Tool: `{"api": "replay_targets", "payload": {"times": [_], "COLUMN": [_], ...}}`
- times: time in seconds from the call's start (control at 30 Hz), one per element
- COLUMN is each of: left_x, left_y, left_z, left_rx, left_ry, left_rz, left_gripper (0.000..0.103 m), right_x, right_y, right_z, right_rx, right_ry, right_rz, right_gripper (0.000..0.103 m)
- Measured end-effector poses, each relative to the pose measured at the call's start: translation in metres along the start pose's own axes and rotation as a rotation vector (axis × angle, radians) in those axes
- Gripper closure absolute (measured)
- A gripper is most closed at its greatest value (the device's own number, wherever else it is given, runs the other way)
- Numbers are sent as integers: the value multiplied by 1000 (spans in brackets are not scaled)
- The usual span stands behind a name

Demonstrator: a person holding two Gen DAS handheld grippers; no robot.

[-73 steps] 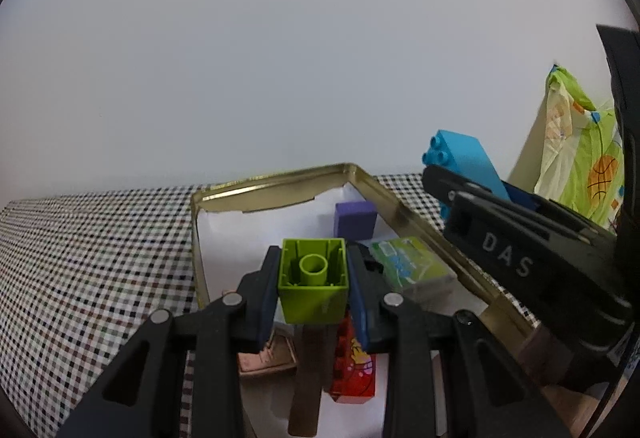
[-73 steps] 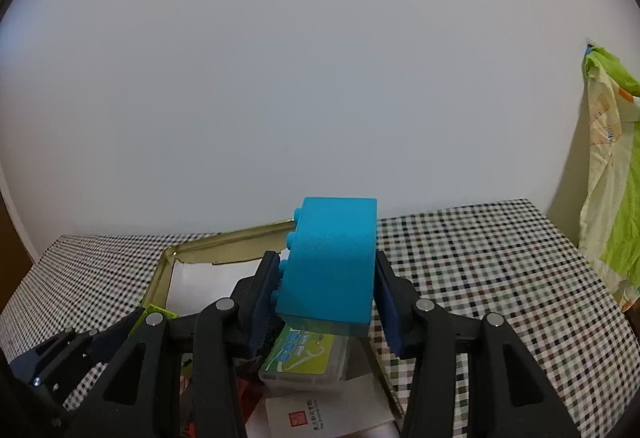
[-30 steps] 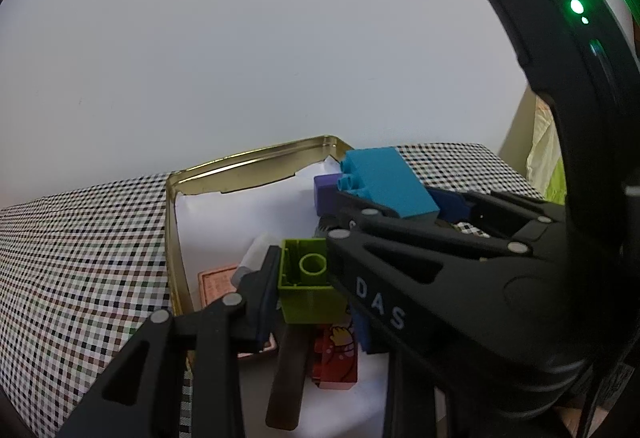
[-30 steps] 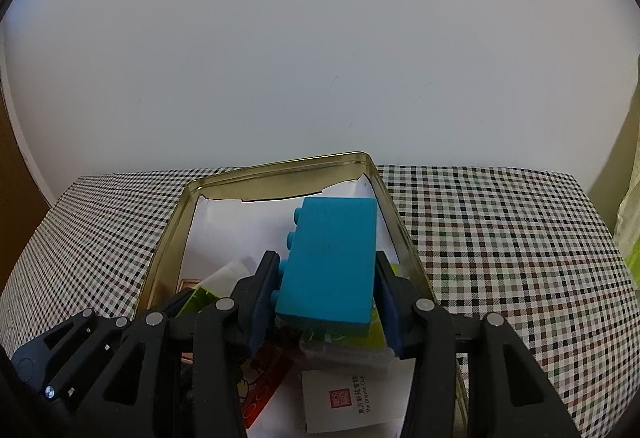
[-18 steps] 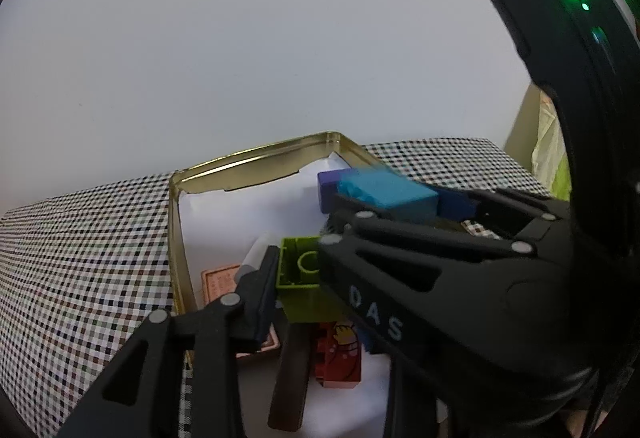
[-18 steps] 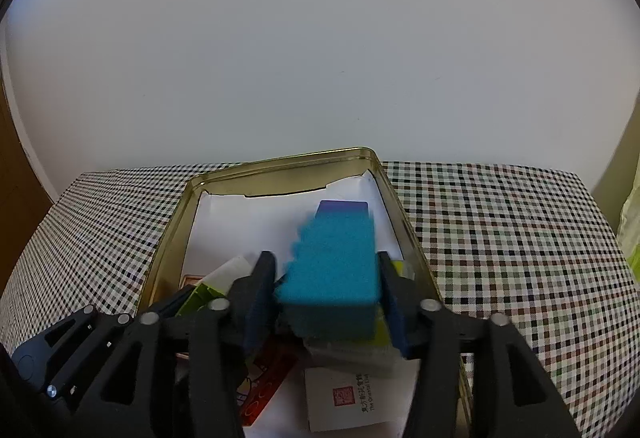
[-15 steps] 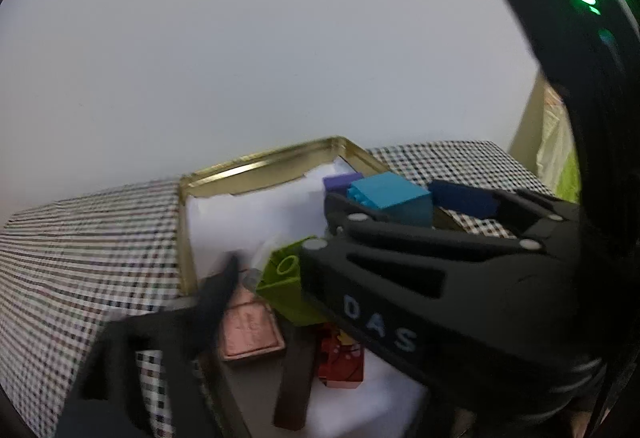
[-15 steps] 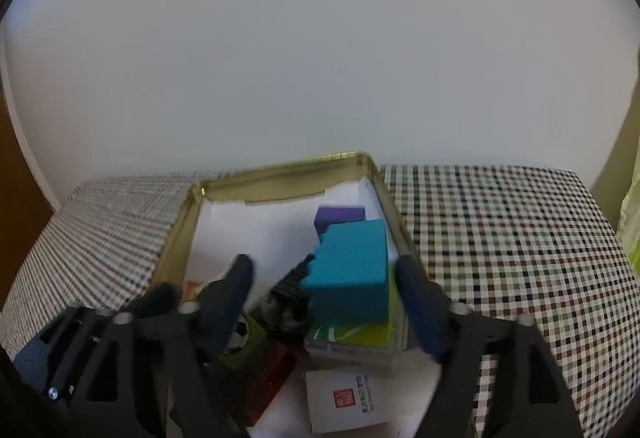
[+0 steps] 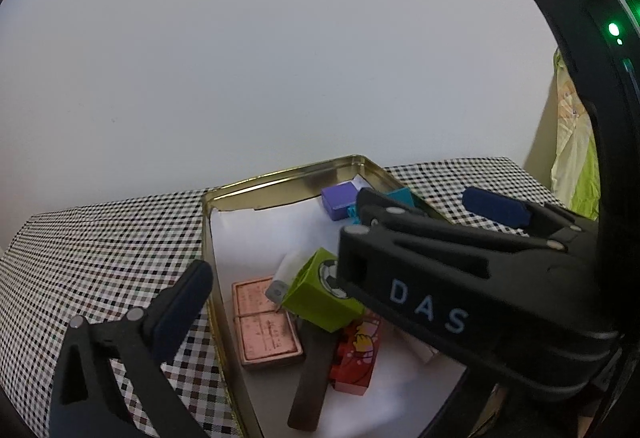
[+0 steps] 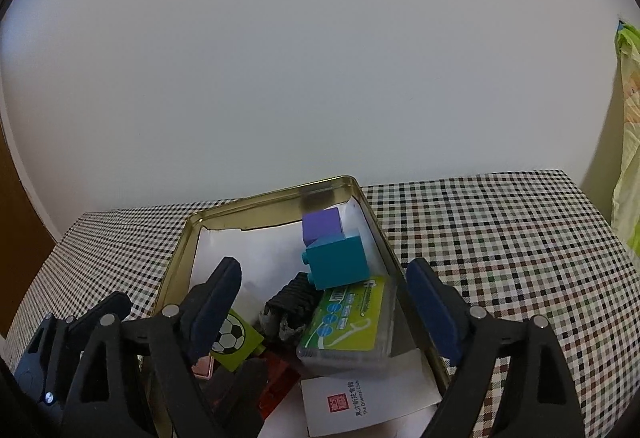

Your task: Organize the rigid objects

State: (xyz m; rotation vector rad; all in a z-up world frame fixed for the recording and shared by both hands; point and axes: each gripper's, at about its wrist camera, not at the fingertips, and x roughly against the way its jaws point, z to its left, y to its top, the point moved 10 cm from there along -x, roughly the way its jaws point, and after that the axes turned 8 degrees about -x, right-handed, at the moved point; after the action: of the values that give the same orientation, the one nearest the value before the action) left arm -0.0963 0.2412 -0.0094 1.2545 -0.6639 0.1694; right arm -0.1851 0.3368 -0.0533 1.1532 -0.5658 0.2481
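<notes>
Now the release step: both grippers' jaws have just been opening, nothing between them. Left gripper (image 9: 320,302) spread wide; green block (image 9: 320,296) lies tilted at centre of the gold tin (image 9: 280,178). Right gripper (image 10: 336,302) spread; blue block (image 10: 338,262) rests upper right. Next, likely: withdraw clear and fetch further items.

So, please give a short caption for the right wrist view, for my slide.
Open right claw above the gold tin, where the blue block lies beside the purple cube.
</notes>
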Motion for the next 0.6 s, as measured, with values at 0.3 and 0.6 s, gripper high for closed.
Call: {"api": "replay_targets", "payload": {"times": [0.3,0.6], "left_x": [6,11], "left_y": [1,-1], "left_z": [2,4], "left_rx": [4,18], "left_ry": [1,-4], "left_rz": [-13,-19], "left_gripper": [0,0], "right_x": [4,7], "right_y": [3,5], "right_z": [-4,-3], "right_rx": [-19,-32], "right_ry": [11,11], "right_rz": [-27,-52], "right_gripper": [16,16]}}
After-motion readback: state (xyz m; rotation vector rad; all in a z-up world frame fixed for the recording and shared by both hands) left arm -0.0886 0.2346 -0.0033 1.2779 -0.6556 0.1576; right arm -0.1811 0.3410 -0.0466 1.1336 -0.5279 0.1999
